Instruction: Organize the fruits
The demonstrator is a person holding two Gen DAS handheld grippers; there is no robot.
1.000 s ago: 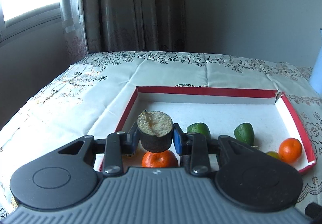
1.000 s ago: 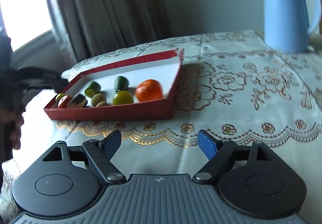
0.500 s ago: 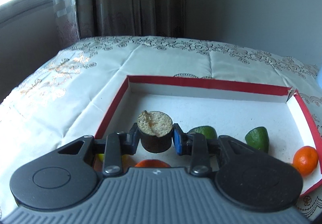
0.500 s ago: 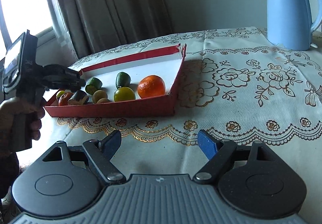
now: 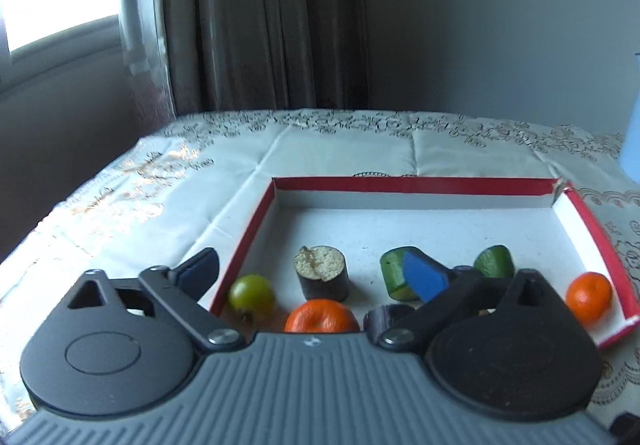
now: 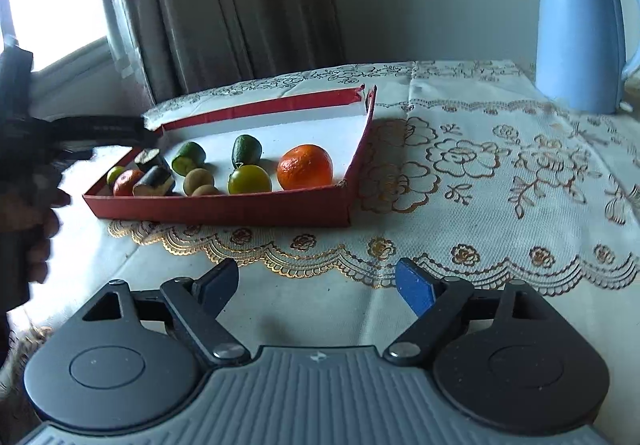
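A red-rimmed white tray (image 5: 416,184) holds the fruit. A dark sugarcane piece (image 5: 322,273) with a pale cut top stands upright in the tray, free of my left gripper (image 5: 316,277), which is open just in front of it. Near it lie a yellow-green fruit (image 5: 251,291), an orange (image 5: 321,317), two green pieces (image 5: 394,273) (image 5: 494,261) and a small orange (image 5: 588,295). My right gripper (image 6: 316,287) is open and empty above the tablecloth, short of the tray (image 6: 224,205). The sugarcane piece (image 6: 149,159) also shows in the right wrist view.
A blue kettle (image 6: 580,29) stands at the back right of the table. A lace-patterned cloth (image 6: 500,173) covers the table. Curtains and a window lie behind. The left gripper body and the hand holding it (image 6: 24,165) sit at the tray's left end.
My left gripper has opened and let go of the sugarcane piece, which now stands in the tray. The right gripper stayed open and shifted only slightly.
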